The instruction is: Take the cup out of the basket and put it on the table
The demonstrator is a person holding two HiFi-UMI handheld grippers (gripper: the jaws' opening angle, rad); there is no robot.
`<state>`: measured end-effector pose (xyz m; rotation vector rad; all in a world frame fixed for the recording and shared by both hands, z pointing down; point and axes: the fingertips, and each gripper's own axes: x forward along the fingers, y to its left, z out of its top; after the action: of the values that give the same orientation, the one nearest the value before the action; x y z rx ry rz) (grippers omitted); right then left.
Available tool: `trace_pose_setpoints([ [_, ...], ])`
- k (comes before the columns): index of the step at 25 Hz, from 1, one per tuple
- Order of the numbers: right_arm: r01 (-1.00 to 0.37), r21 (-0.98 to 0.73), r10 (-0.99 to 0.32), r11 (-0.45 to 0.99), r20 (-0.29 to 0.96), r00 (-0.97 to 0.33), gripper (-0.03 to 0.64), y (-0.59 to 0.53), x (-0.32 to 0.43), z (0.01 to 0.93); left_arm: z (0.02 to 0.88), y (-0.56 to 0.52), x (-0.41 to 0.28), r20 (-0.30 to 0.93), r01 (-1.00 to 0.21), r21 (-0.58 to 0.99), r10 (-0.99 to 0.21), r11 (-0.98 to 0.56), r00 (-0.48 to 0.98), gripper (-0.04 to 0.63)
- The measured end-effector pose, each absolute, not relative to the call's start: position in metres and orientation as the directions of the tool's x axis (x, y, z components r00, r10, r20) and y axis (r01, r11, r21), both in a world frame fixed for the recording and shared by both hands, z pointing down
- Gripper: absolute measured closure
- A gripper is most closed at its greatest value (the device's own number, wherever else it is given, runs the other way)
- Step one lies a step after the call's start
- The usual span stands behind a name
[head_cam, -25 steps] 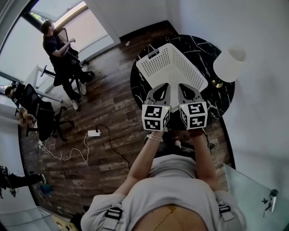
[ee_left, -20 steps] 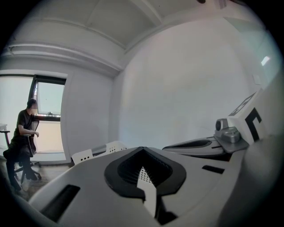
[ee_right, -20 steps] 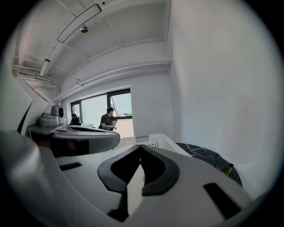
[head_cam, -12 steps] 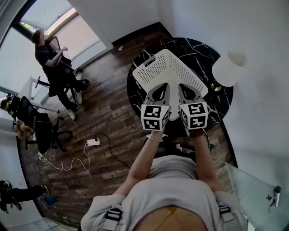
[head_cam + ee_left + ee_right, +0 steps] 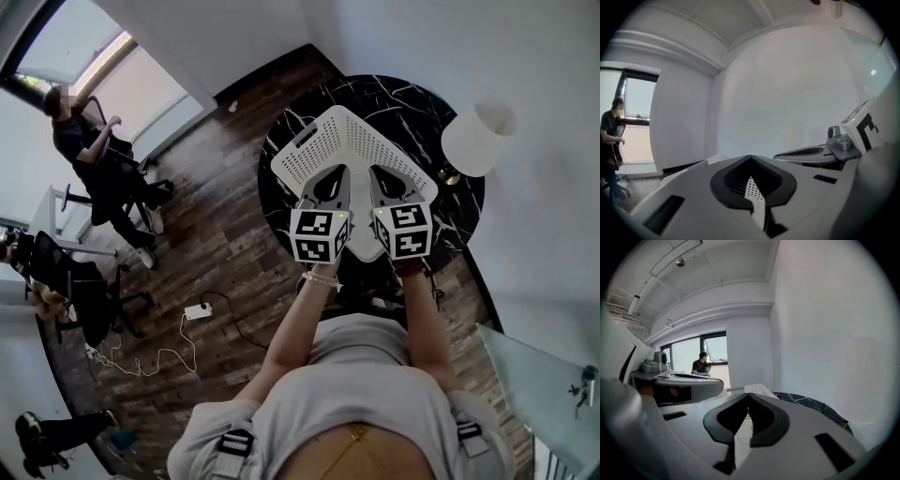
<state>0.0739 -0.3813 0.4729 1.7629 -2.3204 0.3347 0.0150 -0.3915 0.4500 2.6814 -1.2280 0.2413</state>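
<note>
No word, number or brand name can be read anywhere in the scene. The only signs are black-and-white square markers on the left cube [image 5: 319,236] of the left gripper [image 5: 336,173] and on the right cube [image 5: 405,231] of the right gripper [image 5: 377,175], near the person. They are coded block patterns, not letters or digits.
</note>
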Motion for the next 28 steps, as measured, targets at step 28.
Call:
trace_pose_setpoints([
  [28,-0.972,-0.070,-0.888,0.226,0.395,-0.235,0.609,-0.436,0.093,0.505,0.479,-0.457,0.020,0.261,-0.730,0.160,-0.685,-0.665,0.681,0.589],
])
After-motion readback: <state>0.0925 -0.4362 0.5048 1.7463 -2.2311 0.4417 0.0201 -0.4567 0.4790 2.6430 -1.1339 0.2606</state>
